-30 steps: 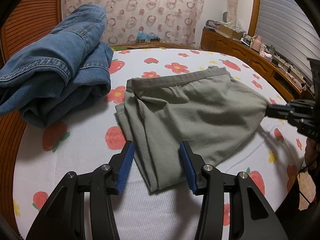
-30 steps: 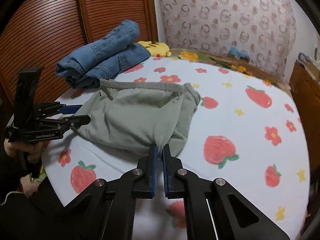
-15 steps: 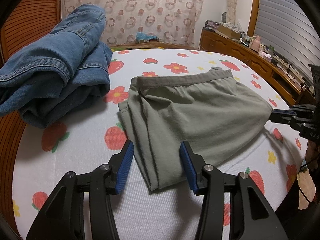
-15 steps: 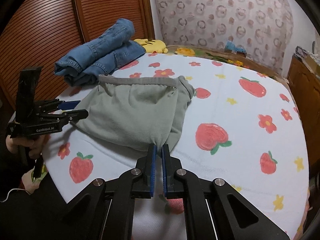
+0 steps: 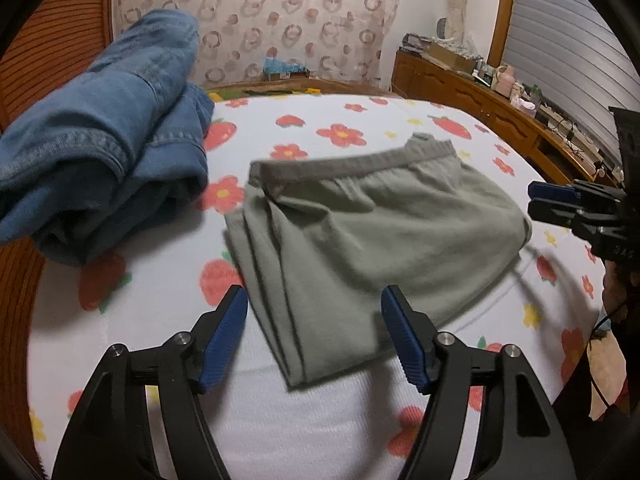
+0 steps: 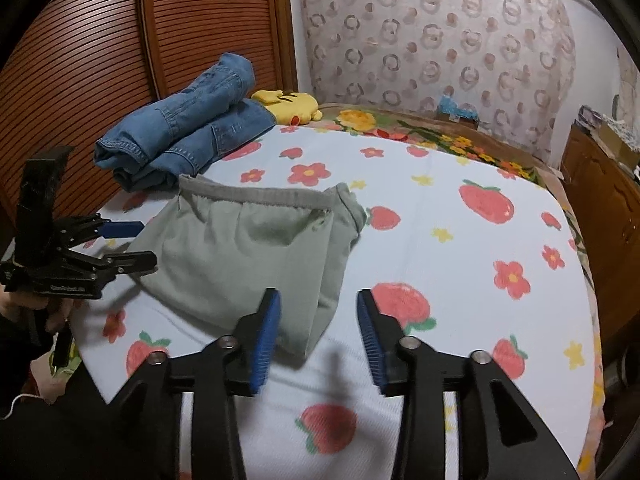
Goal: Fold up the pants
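Pants (image 5: 360, 248) lie folded on the bedsheet (image 5: 320, 420), beside the jeans (image 5: 100, 140). Left gripper (image 5: 314, 304) and right gripper (image 6: 318, 300) both gape wide, holding nothing.

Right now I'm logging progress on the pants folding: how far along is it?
Mostly done, it seems. The green pants lie folded into a compact stack on the bedsheet; folded jeans sit behind. Nothing is held: left gripper and right gripper are both open. Possibly one last tidy remains.
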`<state>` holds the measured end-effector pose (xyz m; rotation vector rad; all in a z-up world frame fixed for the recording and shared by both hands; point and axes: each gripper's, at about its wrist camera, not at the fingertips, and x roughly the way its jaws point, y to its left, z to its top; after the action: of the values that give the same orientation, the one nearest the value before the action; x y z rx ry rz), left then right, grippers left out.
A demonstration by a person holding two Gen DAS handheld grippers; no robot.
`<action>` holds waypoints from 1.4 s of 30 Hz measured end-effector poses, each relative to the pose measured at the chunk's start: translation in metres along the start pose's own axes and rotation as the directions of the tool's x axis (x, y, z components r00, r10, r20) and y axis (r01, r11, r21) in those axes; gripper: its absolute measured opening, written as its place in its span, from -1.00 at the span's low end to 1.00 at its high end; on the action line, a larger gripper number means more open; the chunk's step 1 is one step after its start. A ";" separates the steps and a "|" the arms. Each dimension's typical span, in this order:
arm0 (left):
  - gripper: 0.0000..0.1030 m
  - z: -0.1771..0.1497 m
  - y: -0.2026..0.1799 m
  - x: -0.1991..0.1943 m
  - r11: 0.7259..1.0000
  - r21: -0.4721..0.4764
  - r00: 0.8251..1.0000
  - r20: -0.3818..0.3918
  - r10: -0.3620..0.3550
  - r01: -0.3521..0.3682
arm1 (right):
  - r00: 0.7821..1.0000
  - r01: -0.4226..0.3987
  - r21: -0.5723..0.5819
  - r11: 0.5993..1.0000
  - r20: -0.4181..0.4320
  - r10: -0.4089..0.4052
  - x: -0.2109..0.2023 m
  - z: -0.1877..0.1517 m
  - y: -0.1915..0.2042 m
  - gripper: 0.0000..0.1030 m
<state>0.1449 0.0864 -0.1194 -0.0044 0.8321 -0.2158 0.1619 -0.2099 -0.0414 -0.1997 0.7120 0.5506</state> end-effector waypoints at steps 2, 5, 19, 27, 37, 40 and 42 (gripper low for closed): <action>0.37 0.006 0.003 -0.003 1.000 -0.001 1.000 0.010 0.009 -0.009 | 1.000 0.000 -0.001 1.000 -0.006 0.000 0.006 0.004 -0.002 0.01; 0.37 0.014 0.009 -0.004 1.000 -0.004 1.000 0.021 0.002 -0.002 | 1.000 -0.008 -0.003 1.000 -0.007 0.008 0.016 0.010 -0.005 0.11; 0.62 0.035 0.026 0.031 0.999 -0.030 0.999 -0.041 0.033 -0.034 | 0.997 -0.045 -0.003 0.999 -0.070 0.045 0.068 0.038 -0.018 0.14; 0.61 0.034 0.029 0.038 0.999 -0.040 0.998 -0.058 0.020 -0.023 | 0.992 -0.074 0.046 0.996 -0.103 0.079 0.092 0.045 -0.029 0.14; 0.01 0.037 0.037 0.034 0.996 -0.080 0.998 -0.052 -0.045 0.041 | 0.989 -0.097 0.064 0.993 -0.107 0.104 0.100 0.049 -0.030 0.14; -0.07 0.038 0.033 0.035 0.997 -0.070 0.997 -0.060 -0.047 0.043 | 0.988 -0.109 0.067 0.992 -0.104 0.115 0.101 0.049 -0.030 0.14; -0.16 0.039 0.032 0.036 0.996 -0.072 0.997 -0.062 -0.053 0.048 | 0.986 -0.121 0.071 0.990 -0.103 0.128 0.102 0.049 -0.031 0.14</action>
<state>0.2033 0.1073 -0.1223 -0.0848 0.9037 -0.2354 0.2694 -0.1765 -0.0729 -0.1261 0.8501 0.6384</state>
